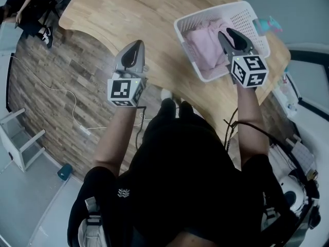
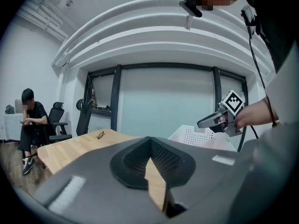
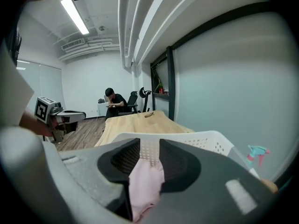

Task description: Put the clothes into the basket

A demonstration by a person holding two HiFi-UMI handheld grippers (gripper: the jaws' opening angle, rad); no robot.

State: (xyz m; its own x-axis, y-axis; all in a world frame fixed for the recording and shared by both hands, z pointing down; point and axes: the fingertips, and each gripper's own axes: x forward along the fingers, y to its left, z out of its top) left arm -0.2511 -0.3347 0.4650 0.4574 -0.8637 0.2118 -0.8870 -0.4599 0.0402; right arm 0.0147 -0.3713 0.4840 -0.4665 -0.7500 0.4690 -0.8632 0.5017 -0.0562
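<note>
Pink clothes [image 1: 204, 48] lie bunched inside the white perforated basket [image 1: 240, 18], which stands on the pale wooden counter [image 1: 128, 9] at about 1 o'clock in the head view. The right hand-held gripper [image 1: 226, 32] reaches over the basket's near rim, and its tip is above the fabric. In the right gripper view, the right hand-held gripper [image 3: 149, 146] has its jaws a little apart. The pink clothes [image 3: 145, 185] fill the gap from pad to pad, so the jaws clamp a fold of them. The basket [image 3: 205, 139] wall shows just beyond the tips.

At 11 o'clock in the head view, the left hand-held gripper [image 1: 138, 43] hovers over the counter's near edge, well apart from the basket. Its own view shows the left hand-held gripper [image 2: 150, 141] with its tips together, nothing between them and only bare wood visible beneath. The basket [image 2: 191, 135] sits at 2 o'clock from them.

A teal spray bottle [image 1: 267, 23] stands at 3 o'clock of the basket, just beside it. A small dark object [image 2: 100, 135] lies farther along the counter. A seated person [image 2: 30, 120] is at the room's far side.
</note>
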